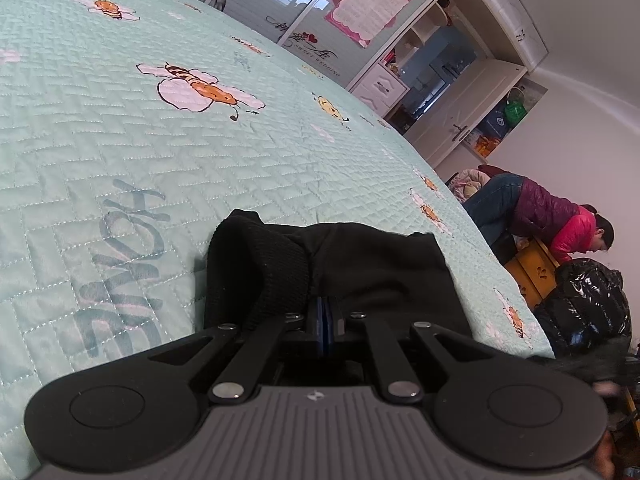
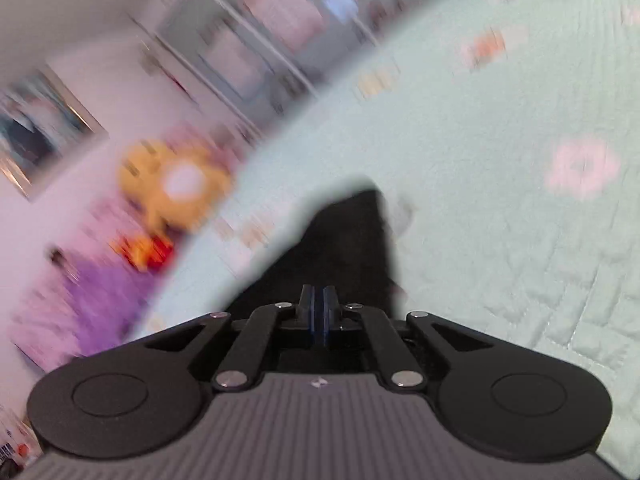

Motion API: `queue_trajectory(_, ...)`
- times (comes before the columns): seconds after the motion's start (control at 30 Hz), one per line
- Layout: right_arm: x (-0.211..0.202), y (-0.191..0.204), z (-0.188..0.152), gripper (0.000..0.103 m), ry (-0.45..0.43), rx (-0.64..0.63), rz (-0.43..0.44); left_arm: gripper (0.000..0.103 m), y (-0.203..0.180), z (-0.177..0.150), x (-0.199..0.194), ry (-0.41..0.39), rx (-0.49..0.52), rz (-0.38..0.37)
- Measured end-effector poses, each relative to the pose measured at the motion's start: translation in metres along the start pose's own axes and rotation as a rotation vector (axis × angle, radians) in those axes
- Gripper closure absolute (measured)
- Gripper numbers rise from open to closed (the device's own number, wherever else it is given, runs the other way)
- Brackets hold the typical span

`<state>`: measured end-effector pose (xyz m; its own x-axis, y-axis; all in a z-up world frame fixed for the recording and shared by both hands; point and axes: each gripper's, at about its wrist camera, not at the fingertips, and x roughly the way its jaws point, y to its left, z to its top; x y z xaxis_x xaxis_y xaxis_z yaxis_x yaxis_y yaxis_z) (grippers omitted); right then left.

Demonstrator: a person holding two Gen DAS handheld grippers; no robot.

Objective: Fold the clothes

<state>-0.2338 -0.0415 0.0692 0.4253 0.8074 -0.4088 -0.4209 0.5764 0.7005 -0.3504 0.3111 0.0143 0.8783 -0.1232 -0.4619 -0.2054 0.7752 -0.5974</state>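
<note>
Black clothing (image 1: 352,272) is what both grippers have hold of, lying on a mint-green quilted bedspread (image 1: 120,140).

Left wrist view first: the left gripper (image 1: 324,312) has its blue pads pretty much pressed together, with a fold of the dark fabric pinched right between them. You can see a ribbed knit bit, looks like a cuff or hem, bunched up just left of the fingers, and smoother black cloth spreading off to the right. The garment sits low in the middle of the frame, flat against the bed.

Right wrist view is super motion-blurred, but the right gripper (image 2: 319,308) is clear enough: pads closed up tight, black cloth (image 2: 344,240) coming out from between them and rising to a point in the centre of the frame. Bedspread (image 2: 480,200) fills the right side there.

Moving outward in the left view, the quilt has cartoon bees (image 1: 200,88) and some big blue lettering (image 1: 120,264) at lower left. Past the bed edge, upper middle, there's a wardrobe (image 1: 320,20) with pink posters on its doors, and cream shelving (image 1: 460,80) at upper right. At the right edge a person in a red and maroon puffer jacket (image 1: 560,220) is bent over, with a shiny black jacket (image 1: 584,304) just below.

In the right view, a blurry yellow plush toy (image 2: 176,180) sits at middle left, something purple under it.
</note>
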Motion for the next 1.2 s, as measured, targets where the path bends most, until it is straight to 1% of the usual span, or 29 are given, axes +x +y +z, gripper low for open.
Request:
queue_trajectory(0.07, 0.016, -0.016, -0.002, 0.103, 0.051, 0.031, -0.021, 0.095, 0.0, 0.0, 0.0, -0.001, 0.003, -0.004)
queue_trajectory(0.17, 0.008, 0.0, 0.008, 0.103, 0.048, 0.019, -0.071, 0.095, 0.003, 0.0, -0.001, -0.006, -0.006, -0.016)
queue_trajectory(0.2, 0.004, 0.004, 0.012, 0.099, 0.024, 0.017, -0.061, 0.095, 0.004, 0.0, -0.001, -0.008, -0.01, -0.021)
queue_trajectory(0.27, -0.001, 0.005, 0.019, 0.099, -0.025, 0.047, -0.006, 0.095, 0.005, -0.001, -0.002, -0.01, -0.009, -0.025)
queue_trajectory(0.3, 0.004, 0.002, 0.023, 0.099, -0.029, 0.069, 0.009, 0.095, 0.005, -0.001, -0.002, -0.011, -0.008, -0.027)
queue_trajectory(0.33, 0.013, -0.003, 0.026, 0.098, -0.012, 0.079, 0.005, 0.095, 0.006, -0.001, -0.002, -0.011, -0.009, -0.029)
queue_trajectory(0.4, 0.04, -0.02, 0.026, 0.103, 0.067, 0.074, -0.033, 0.095, 0.007, -0.001, -0.002, -0.011, -0.011, -0.033)
queue_trajectory(0.43, 0.048, -0.028, 0.023, 0.103, 0.078, 0.085, -0.034, 0.095, 0.007, -0.001, -0.002, -0.011, -0.011, -0.034)
queue_trajectory(0.47, 0.046, -0.031, 0.023, 0.103, 0.061, 0.113, -0.02, 0.095, 0.006, -0.001, -0.002, -0.012, -0.011, -0.034)
queue_trajectory(0.5, 0.037, -0.025, 0.022, 0.103, 0.047, 0.112, -0.016, 0.095, 0.006, -0.001, -0.002, -0.012, -0.013, -0.035)
queue_trajectory(0.57, 0.019, -0.013, 0.02, 0.098, 0.018, 0.109, -0.008, 0.095, 0.007, -0.001, -0.002, -0.014, -0.018, -0.038)
queue_trajectory(0.6, 0.009, -0.006, 0.018, 0.098, 0.007, 0.107, 0.008, 0.095, 0.007, -0.001, -0.002, -0.014, -0.02, -0.039)
queue_trajectory(0.63, -0.002, 0.001, 0.012, 0.098, 0.006, 0.101, 0.052, 0.095, 0.007, -0.001, -0.002, -0.015, -0.022, -0.039)
queue_trajectory(0.67, -0.009, 0.004, 0.006, 0.098, 0.019, 0.093, 0.068, 0.095, 0.006, -0.001, -0.003, -0.017, -0.023, -0.038)
queue_trajectory(0.73, -0.011, 0.006, -0.007, 0.095, 0.08, 0.052, 0.011, 0.095, 0.004, -0.001, -0.005, -0.02, -0.028, -0.032)
queue_trajectory(0.77, -0.01, 0.004, -0.013, 0.101, 0.102, 0.034, -0.034, 0.095, 0.002, -0.001, -0.008, -0.021, -0.031, -0.024)
queue_trajectory(0.83, -0.016, 0.0, -0.019, 0.103, 0.076, 0.068, -0.039, 0.095, -0.007, -0.001, -0.016, -0.024, -0.021, 0.001)
queue_trajectory(0.87, -0.019, 0.005, -0.019, 0.099, 0.067, 0.078, -0.035, 0.094, -0.013, -0.001, -0.022, -0.026, 0.0, 0.01)
queue_trajectory(0.93, -0.026, 0.027, -0.018, 0.098, 0.04, 0.004, -0.024, 0.079, -0.025, -0.001, -0.033, -0.03, 0.05, 0.023)
queue_trajectory(0.97, -0.028, 0.038, -0.019, 0.098, 0.033, -0.038, -0.011, 0.063, -0.029, -0.002, -0.038, -0.031, 0.069, 0.025)
queue_trajectory(1.0, -0.029, 0.047, -0.021, 0.098, 0.042, -0.063, 0.014, 0.06, -0.031, -0.005, -0.041, -0.027, 0.076, 0.022)
queue_trajectory(1.07, -0.029, 0.064, -0.026, 0.097, 0.063, -0.109, 0.059, 0.06, -0.033, -0.01, -0.047, -0.018, 0.094, 0.019)
queue_trajectory(1.13, -0.022, 0.069, -0.037, 0.097, 0.106, -0.116, 0.083, 0.061, -0.033, -0.017, -0.044, -0.001, 0.138, 0.039)
queue_trajectory(1.17, -0.012, 0.067, -0.042, 0.097, 0.145, -0.106, 0.075, 0.062, -0.032, -0.019, -0.043, 0.004, 0.149, 0.045)
queue_trajectory(1.2, -0.003, 0.062, -0.049, 0.098, 0.187, -0.093, 0.054, 0.064, -0.03, -0.018, -0.042, 0.003, 0.131, 0.043)
